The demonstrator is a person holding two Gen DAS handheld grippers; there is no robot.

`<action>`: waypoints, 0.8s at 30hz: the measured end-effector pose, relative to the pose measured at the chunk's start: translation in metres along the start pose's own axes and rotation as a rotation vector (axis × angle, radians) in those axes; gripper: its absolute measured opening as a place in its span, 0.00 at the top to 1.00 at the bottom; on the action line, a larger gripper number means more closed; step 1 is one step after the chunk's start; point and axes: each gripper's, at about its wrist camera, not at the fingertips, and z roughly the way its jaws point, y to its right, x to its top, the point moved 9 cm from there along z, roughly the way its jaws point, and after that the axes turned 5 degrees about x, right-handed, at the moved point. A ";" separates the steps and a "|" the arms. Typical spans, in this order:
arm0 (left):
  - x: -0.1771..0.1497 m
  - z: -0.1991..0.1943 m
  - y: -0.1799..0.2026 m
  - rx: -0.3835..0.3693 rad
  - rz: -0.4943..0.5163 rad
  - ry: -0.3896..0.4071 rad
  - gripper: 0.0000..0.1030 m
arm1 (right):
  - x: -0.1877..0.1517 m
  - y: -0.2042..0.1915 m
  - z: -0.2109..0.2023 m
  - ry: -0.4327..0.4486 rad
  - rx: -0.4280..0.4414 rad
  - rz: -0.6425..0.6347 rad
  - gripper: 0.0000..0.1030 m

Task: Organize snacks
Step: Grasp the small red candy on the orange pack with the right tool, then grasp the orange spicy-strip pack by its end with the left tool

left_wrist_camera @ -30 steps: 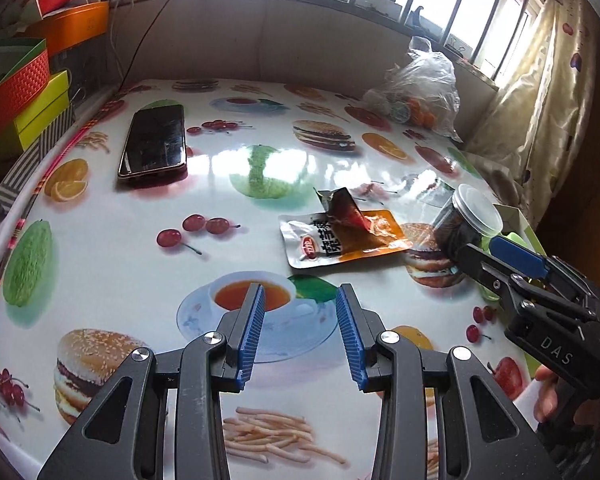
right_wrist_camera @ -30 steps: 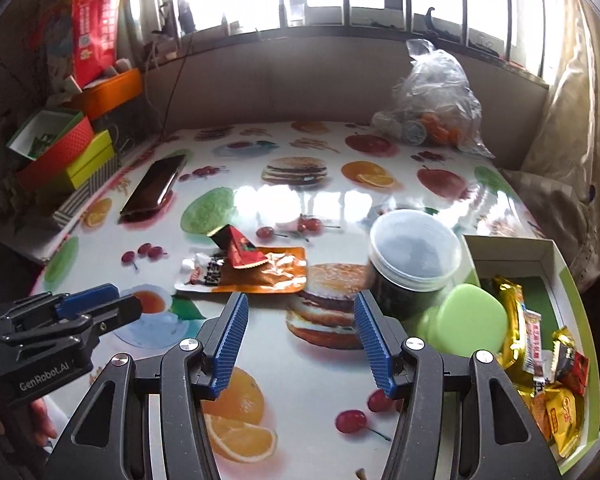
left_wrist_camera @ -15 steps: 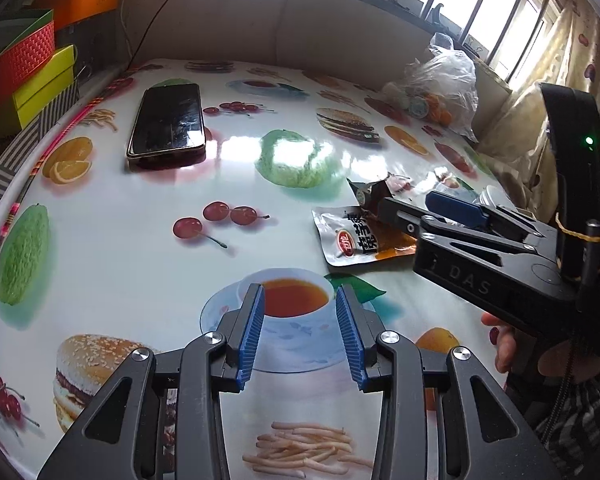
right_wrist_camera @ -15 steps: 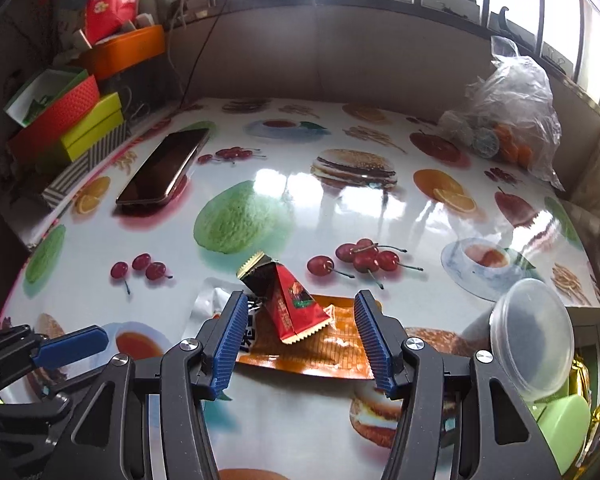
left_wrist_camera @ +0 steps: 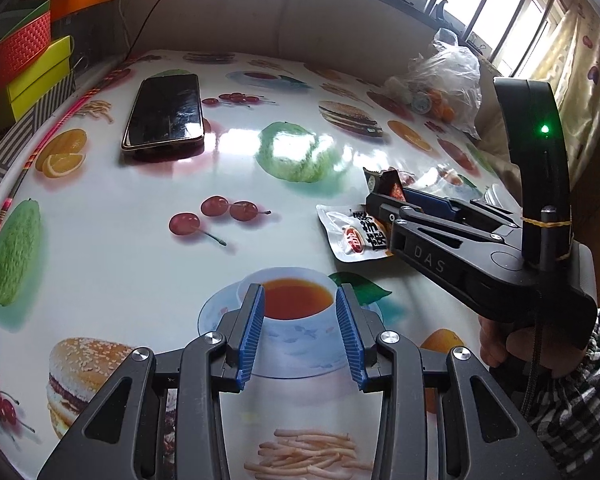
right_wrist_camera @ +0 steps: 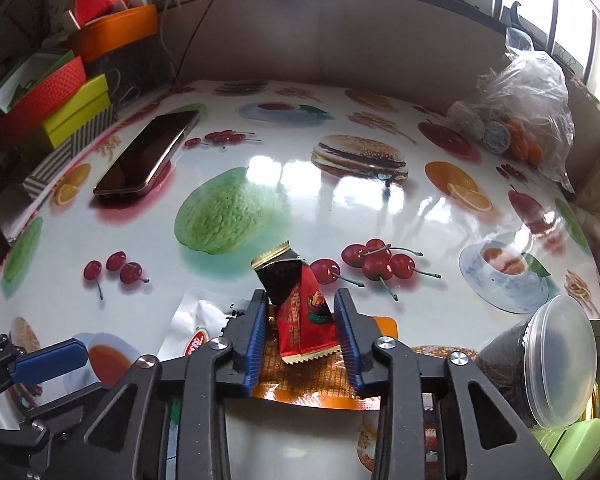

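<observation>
In the left wrist view, a wide stretch of bare table (left_wrist_camera: 112,216) is seen ahead, bounded on the far left by stacked boxes (left_wrist_camera: 32,68), with a phone (left_wrist_camera: 166,114) lying flat near that edge and a plastic bag (left_wrist_camera: 444,80) at the far right edge. The left gripper (left_wrist_camera: 300,336) is tilted down over a printed teacup, its jaws parted with nothing between them. The right gripper (left_wrist_camera: 384,200) is seen from the side, held by a hand (left_wrist_camera: 532,344) in a checked sleeve; its tips are lowered onto a flat pouch (left_wrist_camera: 352,236), and most of the red snack packet (left_wrist_camera: 390,184) is hidden behind them. In the right wrist view, the right gripper (right_wrist_camera: 300,340) is angled down with the red snack packet (right_wrist_camera: 304,316) standing tilted between its jaws, which have just been closing; the right pad is seen against the packet, while contact at the left pad cannot be made out. The packet rests on the flat pouch (right_wrist_camera: 324,380). A lidded jar (right_wrist_camera: 540,360) lies on its side at the right edge, cut off by the frame. The left gripper (right_wrist_camera: 52,360) shows at the lower left.
</observation>
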 end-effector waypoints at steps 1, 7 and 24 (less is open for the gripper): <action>0.000 0.000 0.001 -0.003 0.000 0.000 0.63 | 0.000 0.000 -0.001 0.003 0.004 0.003 0.72; 0.004 0.003 0.004 -0.010 0.015 -0.006 0.63 | 0.001 -0.003 -0.019 0.045 0.011 -0.010 0.77; 0.039 0.027 0.069 -0.092 0.392 -0.023 0.42 | -0.032 0.029 -0.094 0.106 -0.023 0.106 0.76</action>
